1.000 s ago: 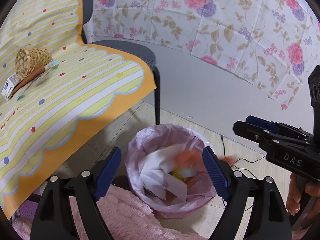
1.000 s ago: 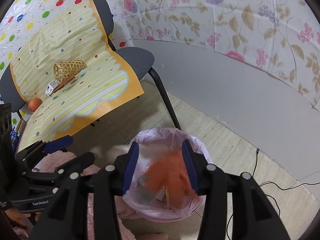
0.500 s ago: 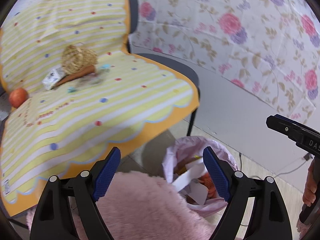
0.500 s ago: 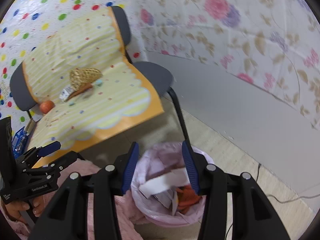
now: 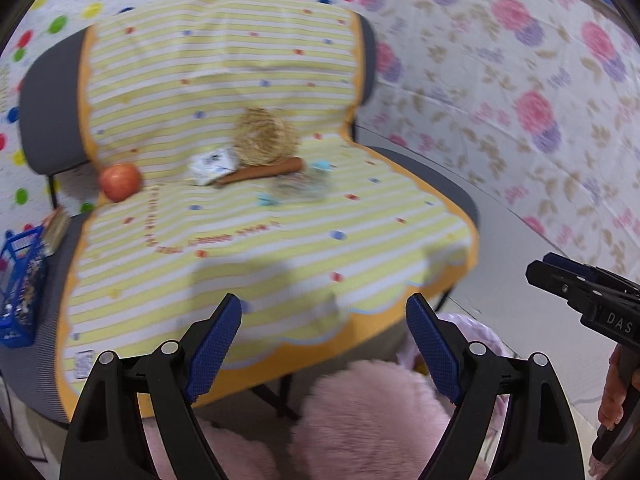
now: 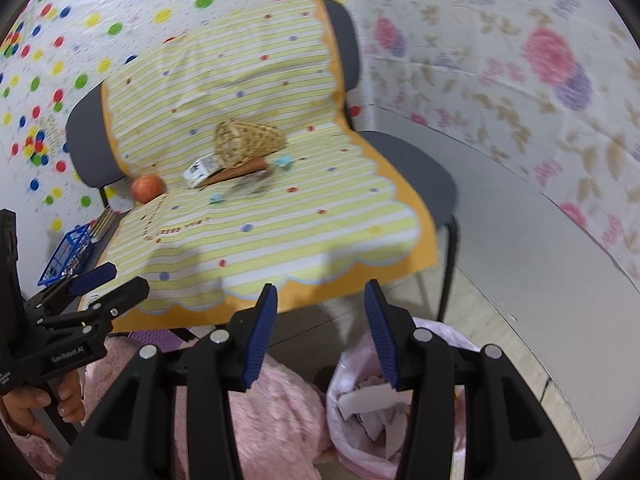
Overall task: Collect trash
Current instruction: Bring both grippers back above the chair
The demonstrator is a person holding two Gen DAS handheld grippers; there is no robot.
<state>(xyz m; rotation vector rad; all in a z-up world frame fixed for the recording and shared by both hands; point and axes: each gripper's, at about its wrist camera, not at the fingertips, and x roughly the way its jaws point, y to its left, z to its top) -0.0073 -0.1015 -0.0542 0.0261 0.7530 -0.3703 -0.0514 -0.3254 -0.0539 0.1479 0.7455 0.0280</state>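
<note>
My left gripper (image 5: 324, 344) is open and empty, raised in front of the yellow striped cloth (image 5: 280, 240) on the chairs. My right gripper (image 6: 320, 328) is open and empty above the pink-lined trash bin (image 6: 372, 412), which holds paper scraps. On the cloth lie a small white carton (image 5: 214, 166), a carrot (image 5: 268, 170), a tipped wicker basket (image 5: 264, 140), a clear crumpled wrapper (image 5: 300, 190) and an apple (image 5: 120, 182). The same items show in the right wrist view: carton (image 6: 200, 174), basket (image 6: 244, 142), apple (image 6: 148, 188). The bin edge (image 5: 484, 336) shows behind my left gripper's right finger.
A pink fluffy fabric (image 5: 372, 420) fills the lower foreground. A blue basket (image 5: 20, 280) stands left of the chairs. Black chair legs (image 6: 448, 264) stand beside the bin. A floral-papered wall (image 5: 520, 100) runs on the right.
Both grippers have lifted and swung away from the bin toward the chairs. The orange scrap released from the right gripper now lies in the bin.
</note>
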